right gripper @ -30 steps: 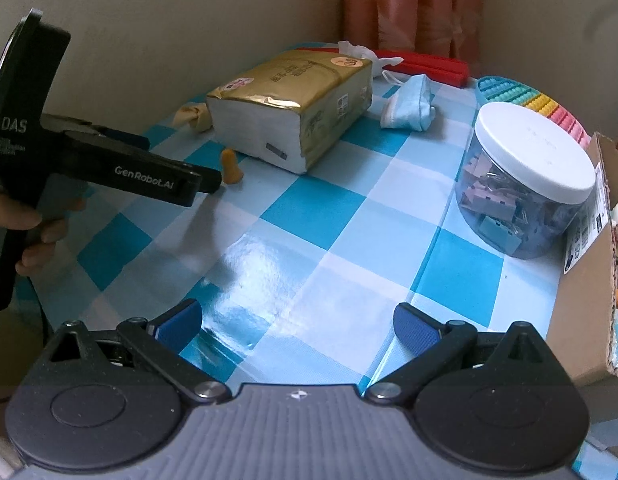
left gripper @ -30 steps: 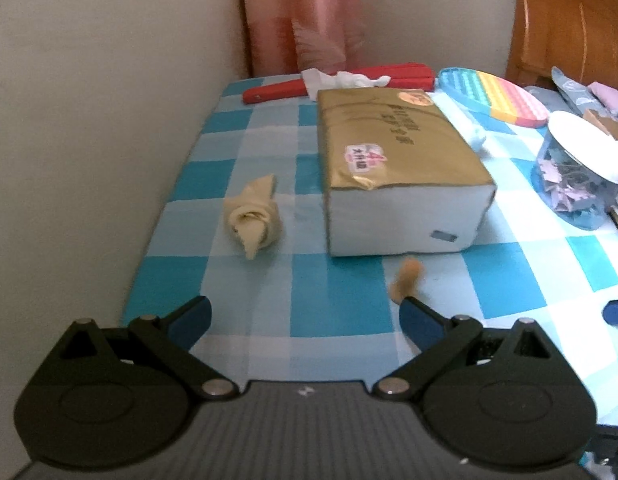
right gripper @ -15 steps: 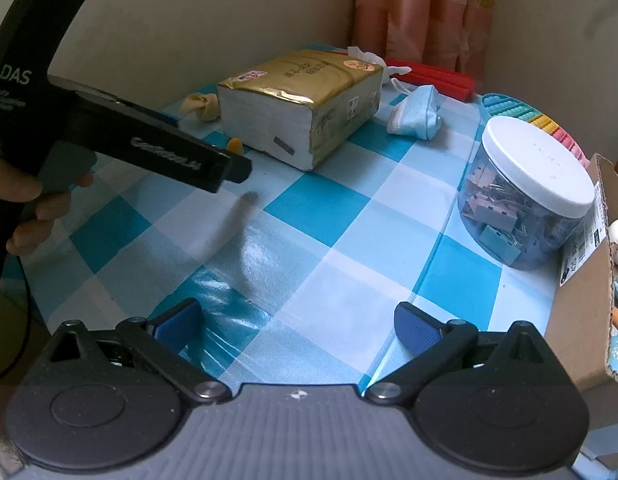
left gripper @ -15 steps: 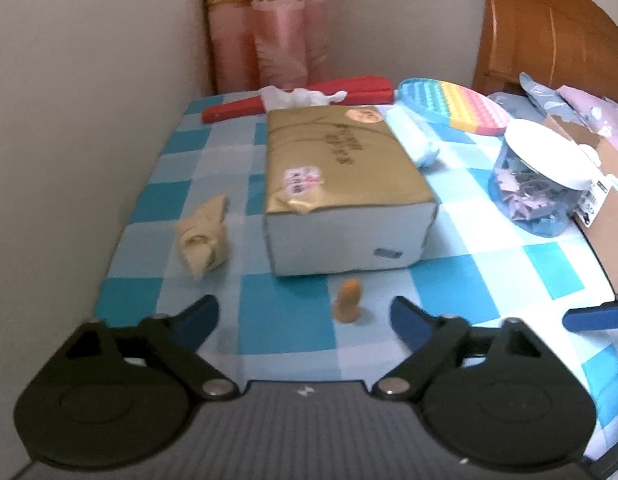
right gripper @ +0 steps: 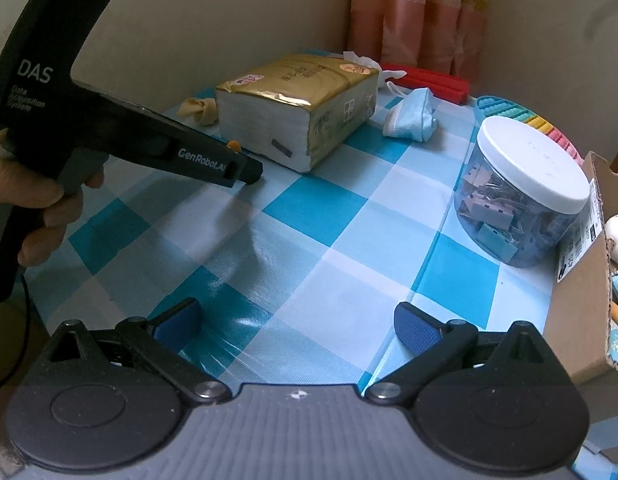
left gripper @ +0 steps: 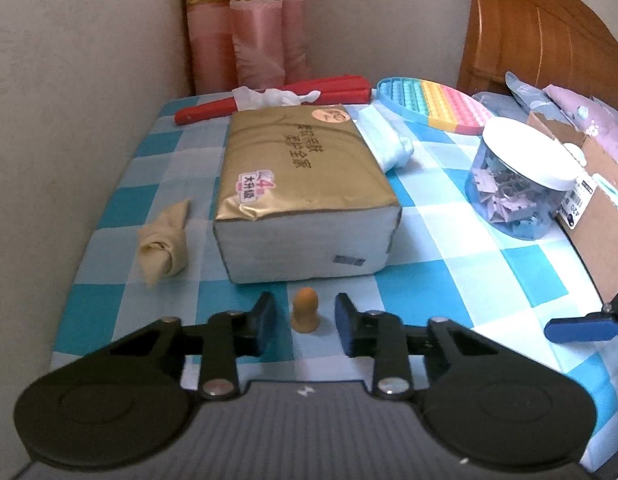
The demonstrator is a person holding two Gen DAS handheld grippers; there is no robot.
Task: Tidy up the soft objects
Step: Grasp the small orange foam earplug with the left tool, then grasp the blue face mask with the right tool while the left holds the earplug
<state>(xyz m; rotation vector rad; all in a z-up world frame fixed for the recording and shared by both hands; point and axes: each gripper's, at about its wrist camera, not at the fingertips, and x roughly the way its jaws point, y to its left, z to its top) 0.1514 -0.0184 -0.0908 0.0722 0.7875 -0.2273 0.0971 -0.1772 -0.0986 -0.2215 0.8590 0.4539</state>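
A small orange soft piece stands on the checked tablecloth just in front of the gold tissue pack. My left gripper has its jaws narrowed around the piece, with small gaps on both sides. The orange piece's tip also shows in the right wrist view behind the left gripper. A knotted beige cloth lies left of the pack. A blue face mask lies to the right of the pack. My right gripper is open and empty above the tablecloth.
A clear jar with a white lid holds binder clips at the right. A cardboard box with toys stands at the far right edge. A red folded item and a rainbow pop pad lie at the back. A wall runs along the left.
My left gripper has moved forward to the orange piece and its jaws have narrowed around it. The right gripper has hardly moved.
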